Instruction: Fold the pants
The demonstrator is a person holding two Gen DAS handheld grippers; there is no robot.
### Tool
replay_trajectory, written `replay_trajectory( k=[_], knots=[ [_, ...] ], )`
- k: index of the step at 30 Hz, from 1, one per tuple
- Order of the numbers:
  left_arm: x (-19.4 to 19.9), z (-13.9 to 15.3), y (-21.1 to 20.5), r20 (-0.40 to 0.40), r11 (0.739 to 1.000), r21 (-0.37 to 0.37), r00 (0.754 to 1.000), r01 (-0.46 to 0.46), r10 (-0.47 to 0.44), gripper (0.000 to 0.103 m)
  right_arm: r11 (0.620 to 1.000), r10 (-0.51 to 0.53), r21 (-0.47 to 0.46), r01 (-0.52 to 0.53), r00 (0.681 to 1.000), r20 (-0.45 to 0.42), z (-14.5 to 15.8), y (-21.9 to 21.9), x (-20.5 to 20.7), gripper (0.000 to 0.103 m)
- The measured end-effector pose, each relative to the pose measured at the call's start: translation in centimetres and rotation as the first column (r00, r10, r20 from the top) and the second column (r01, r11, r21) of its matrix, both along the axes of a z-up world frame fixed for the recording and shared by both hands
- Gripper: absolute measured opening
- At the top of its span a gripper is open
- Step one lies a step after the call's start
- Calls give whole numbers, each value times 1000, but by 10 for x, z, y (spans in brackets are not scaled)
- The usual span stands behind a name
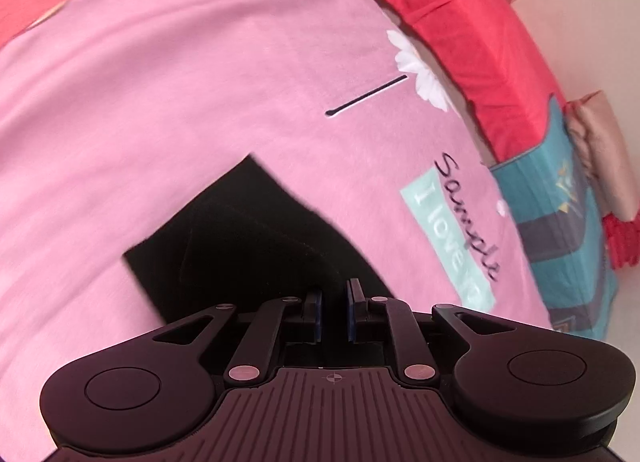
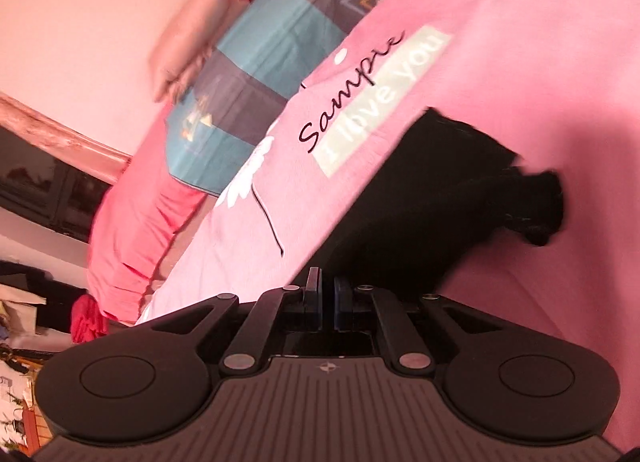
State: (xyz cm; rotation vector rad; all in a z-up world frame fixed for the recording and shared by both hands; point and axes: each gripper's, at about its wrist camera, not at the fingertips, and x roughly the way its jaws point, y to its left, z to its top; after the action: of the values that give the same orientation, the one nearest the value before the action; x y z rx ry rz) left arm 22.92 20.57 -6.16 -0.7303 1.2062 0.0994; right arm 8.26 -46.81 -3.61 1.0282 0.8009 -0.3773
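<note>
In the left wrist view the left claw [image 1: 334, 308] hangs over the near edge of the pants [image 1: 248, 238], a black folded slab lying on the pink sheet [image 1: 160, 102] of the bed. Its fingers stand a narrow gap apart, and whether any cloth sits between them cannot be told, since black fabric and black fingers merge there. The pants spread away from the claw, their far corner pointing toward the sheet's printed daisy [image 1: 420, 70]. The risk here, I judge, is a pinch that takes only the top layer, or the sheet as well, so the fold would drag open or pull the bedding up. In the right wrist view the right claw [image 2: 328, 304] likewise has its fingers nearly together with a slim gap, its hold unclear. The pants [image 2: 420, 206] run from just ahead of the claw away to the right of the "Sample" print [image 2: 352, 90], ending in a bunched, ragged end [image 2: 536, 206]. That loose end could slip or flop unevenly if lifted, leaving a crooked fold. Both views are blurred, so a misjudged edge is likely.
</note>
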Motion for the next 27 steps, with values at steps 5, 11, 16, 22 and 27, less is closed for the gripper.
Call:
replay_trajectory(
  k=[5, 11, 16, 22, 27],
  knots=[
    [36, -15, -2, -59, 999, -25, 998, 36, -38, 89, 989, -61, 131, 67, 997, -50, -41, -21, 44, 29],
    [19, 9, 20, 64, 994, -99, 997, 38, -32, 103, 966, -77, 256, 21, 974, 212, -36, -47, 15, 70],
    [-8, 22, 27, 109, 998, -58, 994, 8, -2, 103, 962, -269, 105, 251, 931, 248, -12, -62, -66, 73],
    [-36, 10, 18, 49, 998, -58, 999, -10, 13, 103, 964, -221, -123, 234, 969, 113, -24, -29, -98, 59],
    [-55, 8, 4, 33, 998, -65, 999, 4, -2, 103, 970, -209, -102, 219, 972, 105, -35, -26, -67, 57]
  ],
)
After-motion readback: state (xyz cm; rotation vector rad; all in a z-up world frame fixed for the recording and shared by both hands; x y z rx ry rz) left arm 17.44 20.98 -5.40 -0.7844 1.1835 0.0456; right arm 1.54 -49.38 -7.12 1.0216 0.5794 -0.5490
